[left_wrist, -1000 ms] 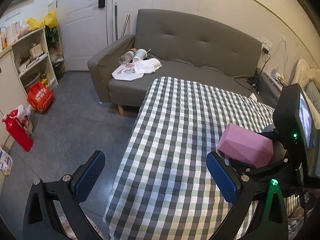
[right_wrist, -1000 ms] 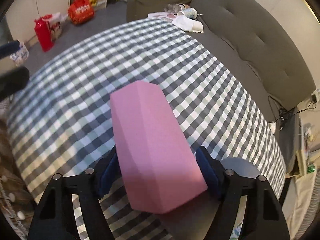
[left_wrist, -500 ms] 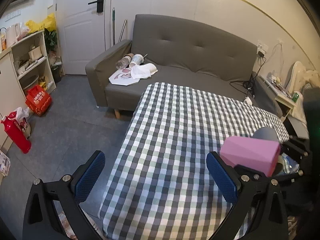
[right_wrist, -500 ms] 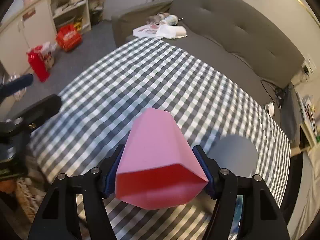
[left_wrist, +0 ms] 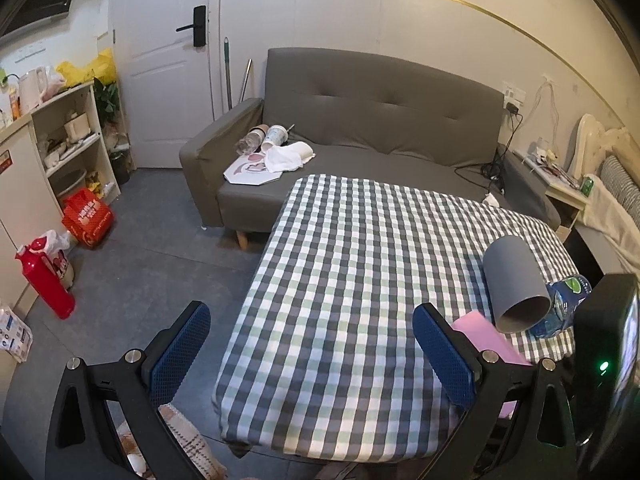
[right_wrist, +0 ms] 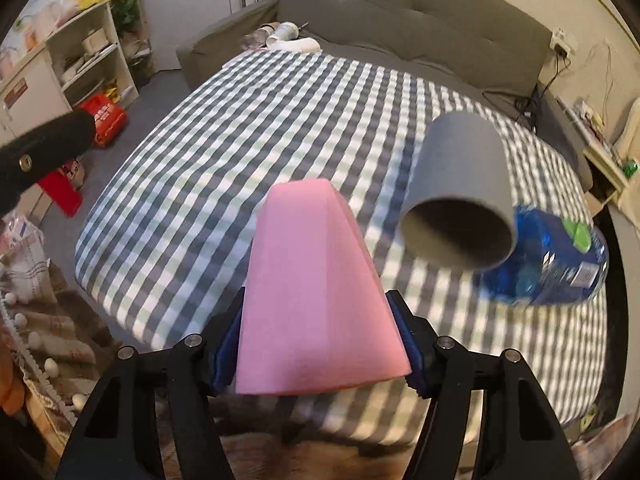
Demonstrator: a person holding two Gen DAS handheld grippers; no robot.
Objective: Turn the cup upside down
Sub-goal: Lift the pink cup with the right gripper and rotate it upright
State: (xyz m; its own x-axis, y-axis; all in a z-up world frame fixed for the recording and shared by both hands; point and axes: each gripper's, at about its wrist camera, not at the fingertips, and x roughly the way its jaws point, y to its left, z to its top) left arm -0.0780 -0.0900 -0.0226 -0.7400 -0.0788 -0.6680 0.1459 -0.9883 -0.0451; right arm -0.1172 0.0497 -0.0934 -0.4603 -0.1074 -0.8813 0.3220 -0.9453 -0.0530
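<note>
While the right tool (right_wrist: pixel 320 344) is clamped on one pink cup (right_wrist: pixel 316 300), that cup sits in the lower centre of the right wrist frame, its narrow closed end pointing away toward the bench (right_wrist: pixel 280 128) and its wide end toward the camera. Both blue pads press its flanks. In the left wrist frame the same cup (left_wrist: pixel 484 338) shows at lower right, partly hidden behind the left tool's finger.

The left tool (left_wrist: pixel 312 352) stands with its two fingers wide apart, holding nothing, in the lower part of its frame over the bench's near edge.

Count on the bench: one grey cup (right_wrist: pixel 460 196), lying on its side with its open mouth toward the camera, at right of centre; one blue plastic bottle (right_wrist: pixel 552 256), also lying down, touching the grey cup's right side. The bottle's label is too blurred to read.

Beyond the bench: one grey sofa (left_wrist: pixel 380 112) carrying several cups and papers, one red bag (left_wrist: pixel 87 216) with white writing I cannot read, and one red flask (left_wrist: pixel 44 276).
</note>
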